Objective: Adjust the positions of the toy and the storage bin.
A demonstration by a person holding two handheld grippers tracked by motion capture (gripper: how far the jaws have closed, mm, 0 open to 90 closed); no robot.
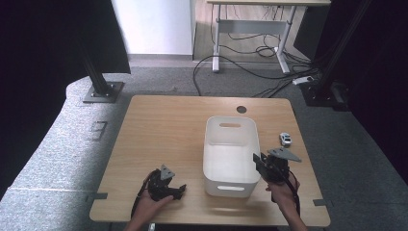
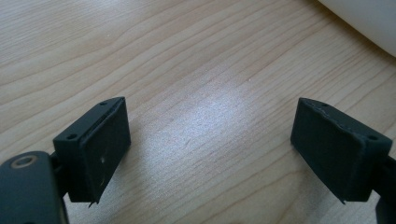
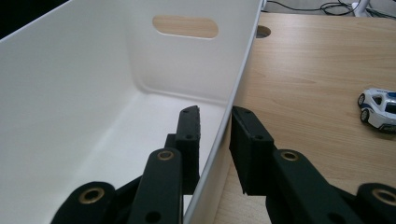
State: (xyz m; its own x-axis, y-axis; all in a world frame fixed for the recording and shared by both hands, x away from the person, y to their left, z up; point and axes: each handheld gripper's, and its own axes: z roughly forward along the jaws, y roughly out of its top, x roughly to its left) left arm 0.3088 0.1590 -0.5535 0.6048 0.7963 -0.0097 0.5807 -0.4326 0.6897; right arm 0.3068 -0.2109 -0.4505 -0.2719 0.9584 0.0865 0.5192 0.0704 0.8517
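A white plastic bin [image 1: 208, 144] with handle slots stands on the wooden table [image 1: 163, 125], right of centre, and nothing lies inside it. My right gripper [image 1: 258, 162] straddles the bin's right wall near the front. In the right gripper view, one jaw is inside the bin [image 3: 70, 93] and one outside, with the gripper [image 3: 215, 122] shut on the thin wall. A small white and blue toy car [image 1: 286, 139] sits on the table to the right of the bin [image 3: 379, 109]. My left gripper [image 1: 179, 191] rests low at the front left, open over bare wood [image 2: 210, 135].
A round cable hole [image 1: 241, 109] lies in the table behind the bin. Black frame posts, a desk and cables on the floor stand beyond the table. Bare wood spreads across the table's left half.
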